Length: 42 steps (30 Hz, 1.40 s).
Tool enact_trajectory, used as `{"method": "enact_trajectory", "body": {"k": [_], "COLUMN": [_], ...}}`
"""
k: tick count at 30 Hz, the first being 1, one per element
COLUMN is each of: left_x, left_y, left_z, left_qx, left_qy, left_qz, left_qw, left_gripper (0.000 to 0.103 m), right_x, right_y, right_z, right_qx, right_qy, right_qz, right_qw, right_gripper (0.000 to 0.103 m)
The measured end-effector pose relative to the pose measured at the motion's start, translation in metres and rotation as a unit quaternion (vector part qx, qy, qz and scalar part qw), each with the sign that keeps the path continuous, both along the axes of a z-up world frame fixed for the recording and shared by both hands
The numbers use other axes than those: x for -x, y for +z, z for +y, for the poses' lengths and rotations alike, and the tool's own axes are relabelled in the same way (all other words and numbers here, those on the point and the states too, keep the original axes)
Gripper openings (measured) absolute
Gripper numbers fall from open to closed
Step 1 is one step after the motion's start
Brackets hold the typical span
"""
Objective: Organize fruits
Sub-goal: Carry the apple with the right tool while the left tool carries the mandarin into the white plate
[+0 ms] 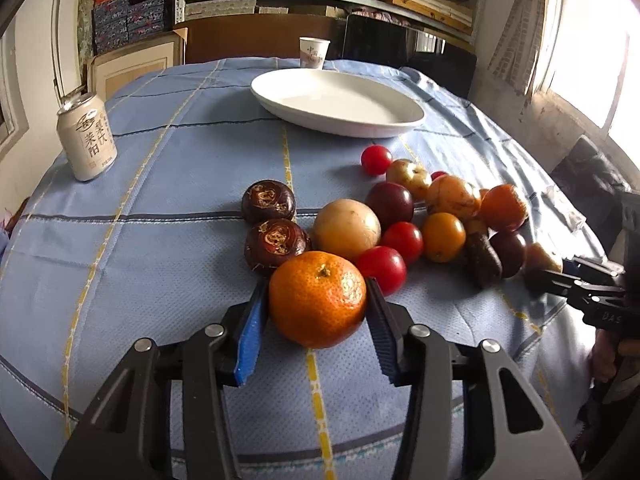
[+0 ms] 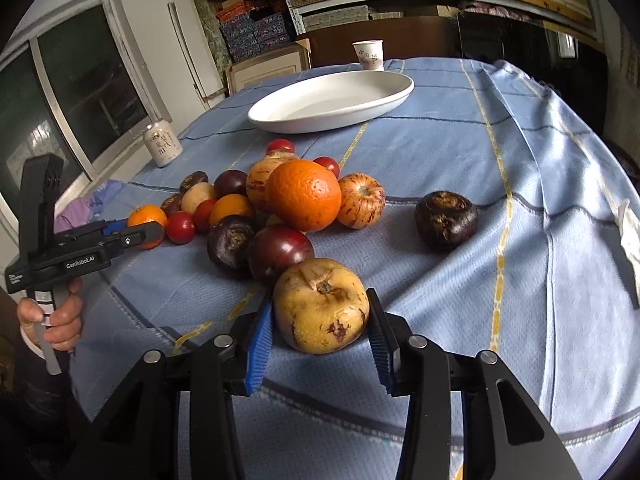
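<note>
A mandarin (image 1: 317,300) rests on the blue checked cloth between the blue pads of my left gripper (image 1: 316,280), which is shut on it. In the right wrist view my right gripper (image 2: 320,294) is shut on a yellow-brown spotted fruit (image 2: 320,308) that sits on the cloth. Between the two lies a heap of fruit (image 1: 404,216): red tomatoes, dark plums, oranges, dark water chestnuts. The right wrist view also shows a big orange (image 2: 304,194) and the left gripper (image 2: 140,232) on its mandarin. A white oval plate (image 1: 320,126) stands behind the heap, nothing in it.
A drink can (image 1: 87,136) stands at the left edge of the table, and a paper cup (image 1: 314,53) behind the plate. One dark fruit (image 2: 446,220) lies apart on the right. A person's hand (image 2: 52,316) holds the left gripper's handle. Shelves of boxes fill the back.
</note>
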State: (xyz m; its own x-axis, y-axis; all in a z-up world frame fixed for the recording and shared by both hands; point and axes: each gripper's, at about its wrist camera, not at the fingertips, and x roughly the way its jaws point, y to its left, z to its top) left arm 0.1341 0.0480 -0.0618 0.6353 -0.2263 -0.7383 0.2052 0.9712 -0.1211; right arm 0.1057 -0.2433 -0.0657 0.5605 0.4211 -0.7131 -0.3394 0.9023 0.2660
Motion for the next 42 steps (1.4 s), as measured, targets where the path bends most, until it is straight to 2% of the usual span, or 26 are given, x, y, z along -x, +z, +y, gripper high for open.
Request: {"method": "enact_trajectory", "body": {"k": [5,8,11,14,18,21,25,28,29,30,31,35,36,37,39,42], "left_x": [-0.01,-0.043,-0.091,-0.146,-0.198,-0.226,-0.245,-0.254,-0.254,-0.251,-0.246,-0.222,-0.21,-0.199,-0.168,-0.127], "left_y": [0.031,0.058,0.069,0.065,0.053,0.048,0.035,0.024,0.024,0.028,0.034,0.054,0.061,0.065,0.07,0.061], "left_z": [0.014,0.006,-0.008,-0.022,-0.027,-0.035,-0.04,-0.042,-0.042,-0.042,-0.041,-0.039,-0.036,-0.034,-0.028,-0.017], "left_qx": [0.055,0.064,0.06,0.047,0.041,0.031,0.017,0.01,0.009,0.008,0.007,0.018,0.023,0.022,0.006,-0.008], "left_qy": [-0.013,-0.018,-0.012,-0.002,0.018,0.016,0.016,0.016,0.017,0.021,0.025,0.021,0.017,0.018,0.032,0.049], "left_qz": [-0.008,-0.026,-0.021,0.005,0.039,0.051,0.068,0.087,0.085,0.072,0.054,0.027,0.016,0.005,-0.028,-0.054], "left_qw": [0.9984,0.9974,0.9979,0.9989,0.9982,0.9981,0.9975,0.996,0.9962,0.9972,0.9982,0.9993,0.9994,0.9996,0.9991,0.9973], "left_gripper": [0.046,0.046,0.046,0.046,0.046,0.046,0.047,0.049,0.055,0.068,0.075,0.076,0.079,0.087,0.097,0.098], "right_x": [-0.002,-0.031,-0.079,-0.135,-0.201,-0.226,-0.248,-0.254,-0.253,-0.252,-0.25,-0.231,-0.222,-0.212,-0.192,-0.155], "right_y": [0.032,0.056,0.068,0.065,0.049,0.037,0.026,0.024,0.024,0.026,0.028,0.043,0.048,0.051,0.053,0.048], "right_z": [-0.01,-0.003,0.013,0.028,0.049,0.056,0.067,0.071,0.07,0.068,0.066,0.058,0.053,0.048,0.037,0.015], "right_qx": [-0.045,-0.053,-0.049,-0.048,-0.029,-0.03,-0.005,0.001,0.0,-0.004,-0.011,-0.024,-0.029,-0.034,-0.046,-0.065], "right_qy": [0.012,0.013,0.005,-0.013,-0.023,-0.025,-0.024,-0.019,-0.02,-0.021,-0.018,-0.015,-0.015,-0.016,-0.019,-0.027], "right_qz": [-0.016,-0.033,-0.031,-0.011,0.018,0.046,0.063,0.071,0.069,0.066,0.062,0.039,0.026,0.016,-0.004,-0.037], "right_qw": [0.999,0.998,0.998,0.999,0.999,0.998,0.998,0.997,0.997,0.998,0.998,0.999,0.999,0.999,0.999,0.997], "right_gripper": [0.044,0.044,0.044,0.044,0.044,0.044,0.044,0.046,0.046,0.046,0.047,0.047,0.048,0.052,0.059,0.062]}}
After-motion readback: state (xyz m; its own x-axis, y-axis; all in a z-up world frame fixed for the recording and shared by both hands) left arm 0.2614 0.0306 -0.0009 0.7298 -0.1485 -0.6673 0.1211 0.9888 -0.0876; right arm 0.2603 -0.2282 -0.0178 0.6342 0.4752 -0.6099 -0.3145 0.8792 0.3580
